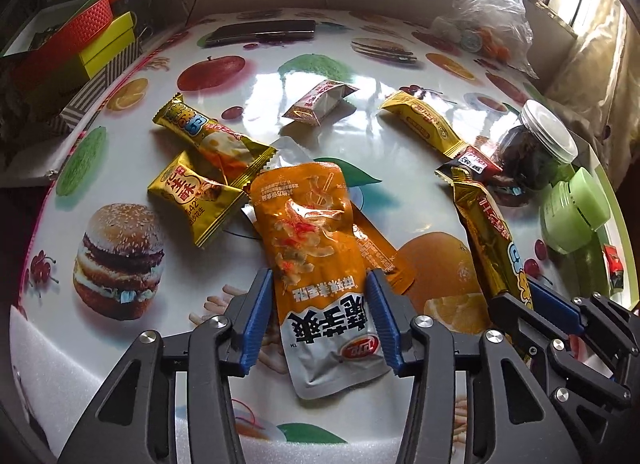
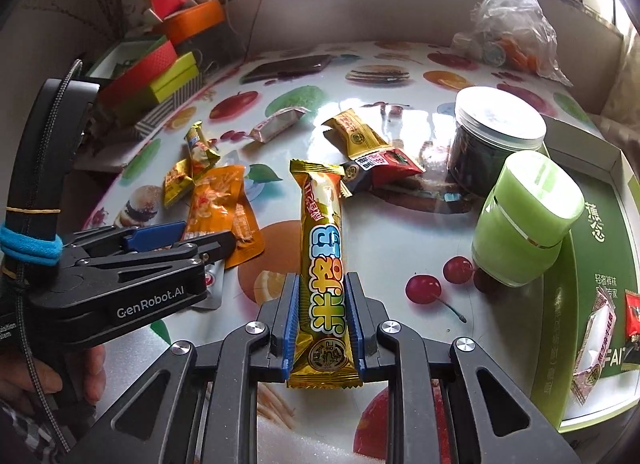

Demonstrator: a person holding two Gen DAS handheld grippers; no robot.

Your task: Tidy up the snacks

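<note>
- My left gripper (image 1: pixel 318 296) has its jaws clamped on the orange pouch (image 1: pixel 316 240).
- My right gripper (image 2: pixel 322 316) grips the gold bar (image 2: pixel 322 260), pointing to 12 o'clock; green jar (image 2: pixel 524 219) at 2 o'clock.

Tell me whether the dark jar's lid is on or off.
On. The jar stands upright with its pale lid seated over the mouth; whether it is screwed tight cannot be told.

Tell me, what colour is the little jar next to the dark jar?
Light green. The little jar shows best in the right wrist view.
</note>
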